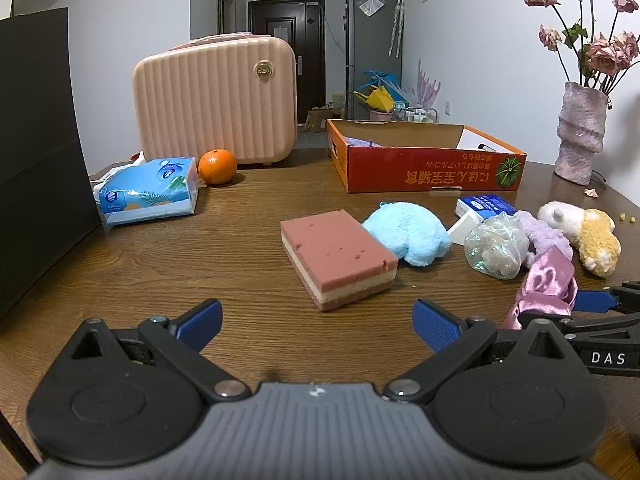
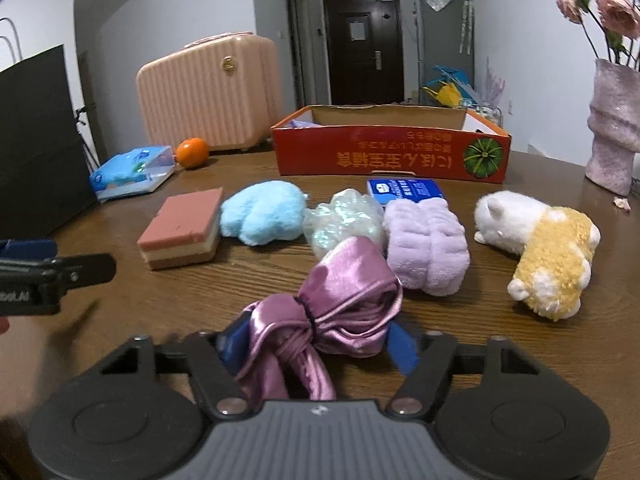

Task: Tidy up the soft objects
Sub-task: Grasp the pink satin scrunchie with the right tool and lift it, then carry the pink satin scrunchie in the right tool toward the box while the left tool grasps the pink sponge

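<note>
1. The right gripper point(image 2: 316, 340) has its blue-padded fingers on either side of a shiny pink-purple satin scrunchie point(image 2: 340, 304), the cloth bunched between them; whether the pads press it firmly is hard to judge, since the fabric hides most of both pads.
2. The left gripper point(image 1: 318, 322) hangs released above the brown wooden table point(image 1: 180, 264), its blue pads wide apart with nothing between them.
3. Just ahead of the left gripper lies a pink-and-cream layered rectangular sponge point(image 1: 338, 256), flat on the table.
4. Touching the sponge's right side is a fluffy light-blue plush piece point(image 1: 408, 236).
5. Right of that sits a crumpled clear plastic bag point(image 2: 344, 220) with pale stuffing inside, then a lilac fleece band point(image 2: 426, 248) beside it.
6. Farthest right lies a white-and-yellow plush animal point(image 2: 540, 248), on its side.
7. Behind the row stands an open orange cardboard box point(image 2: 384, 156) (its print reads upside down), with something lilac showing in its left corner.
8. A small blue-and-white packet point(image 2: 404, 190) lies between the box and the fleece band.
9. At the left rear are a blue tissue pack point(image 1: 150, 190), an orange fruit point(image 1: 217, 166) and a ribbed pink hard case point(image 1: 216, 100).
10. A mottled pink vase point(image 1: 580, 132) with dried roses stands at the right rear.
</note>
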Demonstrator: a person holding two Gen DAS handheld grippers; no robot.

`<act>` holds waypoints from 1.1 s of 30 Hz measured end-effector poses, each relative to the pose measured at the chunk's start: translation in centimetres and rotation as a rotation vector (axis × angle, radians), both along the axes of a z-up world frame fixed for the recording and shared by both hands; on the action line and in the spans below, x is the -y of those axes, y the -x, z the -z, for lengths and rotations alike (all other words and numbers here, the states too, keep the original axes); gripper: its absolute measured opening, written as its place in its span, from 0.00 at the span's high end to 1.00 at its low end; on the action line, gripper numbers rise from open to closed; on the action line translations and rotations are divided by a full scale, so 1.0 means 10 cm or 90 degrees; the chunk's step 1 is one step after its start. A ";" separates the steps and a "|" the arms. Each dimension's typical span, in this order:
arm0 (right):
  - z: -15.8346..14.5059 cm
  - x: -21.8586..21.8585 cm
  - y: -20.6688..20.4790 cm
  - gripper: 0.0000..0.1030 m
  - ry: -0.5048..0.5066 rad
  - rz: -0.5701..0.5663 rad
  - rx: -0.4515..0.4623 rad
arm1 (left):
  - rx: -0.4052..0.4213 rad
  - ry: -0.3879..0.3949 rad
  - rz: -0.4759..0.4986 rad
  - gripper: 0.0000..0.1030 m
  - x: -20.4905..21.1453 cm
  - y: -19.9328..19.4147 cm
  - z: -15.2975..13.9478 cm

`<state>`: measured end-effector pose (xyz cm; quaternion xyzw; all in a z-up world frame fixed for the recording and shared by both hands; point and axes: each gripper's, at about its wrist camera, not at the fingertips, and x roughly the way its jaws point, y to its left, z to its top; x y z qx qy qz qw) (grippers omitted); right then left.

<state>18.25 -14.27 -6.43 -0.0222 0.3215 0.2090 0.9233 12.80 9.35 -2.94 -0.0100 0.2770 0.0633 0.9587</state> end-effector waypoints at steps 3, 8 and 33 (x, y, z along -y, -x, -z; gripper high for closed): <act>-0.01 -0.01 0.03 0.59 -0.007 -0.015 0.000 | 0.001 0.001 -0.003 0.00 0.00 0.01 0.00; -0.04 -0.03 0.10 0.67 -0.015 -0.030 0.012 | -0.001 0.003 -0.007 0.00 0.00 0.03 0.01; -0.45 0.24 0.22 0.70 -0.087 -0.032 0.135 | 0.037 -0.010 -0.041 0.00 0.04 0.15 -0.14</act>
